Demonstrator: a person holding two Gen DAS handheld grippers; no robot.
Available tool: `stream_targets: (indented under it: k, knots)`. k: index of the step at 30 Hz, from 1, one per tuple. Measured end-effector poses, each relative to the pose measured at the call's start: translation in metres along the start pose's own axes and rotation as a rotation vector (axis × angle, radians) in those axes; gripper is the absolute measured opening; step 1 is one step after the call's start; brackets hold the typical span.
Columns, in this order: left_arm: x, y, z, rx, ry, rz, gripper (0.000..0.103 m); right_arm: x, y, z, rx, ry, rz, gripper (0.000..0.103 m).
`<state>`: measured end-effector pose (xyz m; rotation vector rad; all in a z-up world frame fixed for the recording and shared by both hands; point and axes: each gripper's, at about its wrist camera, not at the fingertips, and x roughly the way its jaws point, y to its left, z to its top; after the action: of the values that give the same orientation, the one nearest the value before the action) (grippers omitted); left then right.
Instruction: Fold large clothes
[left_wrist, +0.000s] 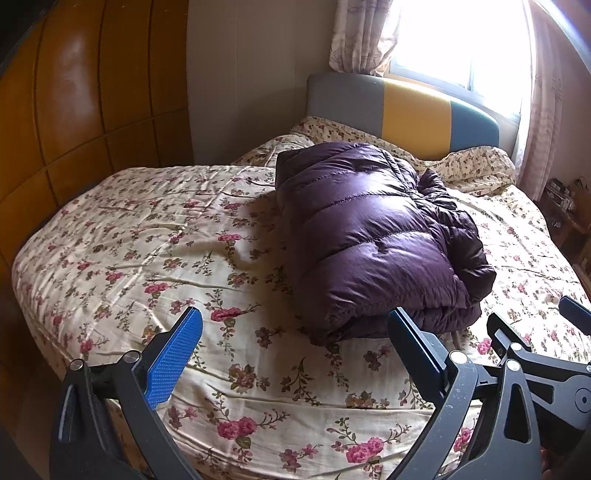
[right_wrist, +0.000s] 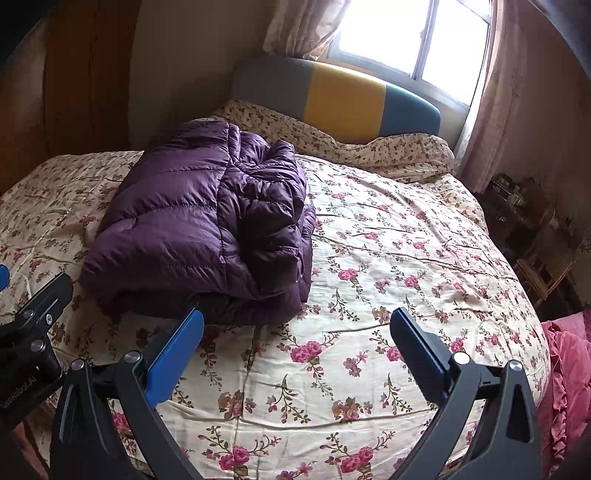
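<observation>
With my left gripper (left_wrist: 295, 332) and right gripper (right_wrist: 297, 332) both spread wide and empty, I judge the purple down jacket (left_wrist: 373, 236) folded, so I keep clear of its puffy near edge.

A: From my left camera, what's the garment?

B: A purple down jacket (left_wrist: 373, 236), glossy, quilted in puffy horizontal bands. I see it folded into a thick, roughly rectangular bundle, lying flat on the floral bedspread.

A: Where does it sit?

B: In my left view it runs from centre toward two o'clock. In my right view the purple down jacket (right_wrist: 199, 229) lies toward ten o'clock.

A: How tidy is it?

B: The broad top panel is smooth. Along its right side I see crumpled, darker layers bunched up. At the near end the folded layers are stacked, the edge rounded and bulging.
</observation>
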<state>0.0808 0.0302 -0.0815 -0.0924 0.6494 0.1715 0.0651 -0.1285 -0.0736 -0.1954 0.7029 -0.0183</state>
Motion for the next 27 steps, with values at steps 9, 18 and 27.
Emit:
stream_targets:
  k: [9,18,27]
  knots:
    - [-0.0018,0.0000,0.0020,-0.002,-0.002,-0.010,0.099,-0.0017,0.0011,0.0004,0.005,0.001,0.000,0.100]
    - [-0.0026,0.0009,0.0032,-0.012,0.004,-0.020,0.099,-0.0026,-0.0025,0.0010,0.015,-0.003,0.002,0.100]
    - [-0.0069,0.0008,0.0062,-0.015,-0.008,-0.023,0.099,-0.0007,-0.0029,0.0000,0.022,0.005,0.005,0.100]
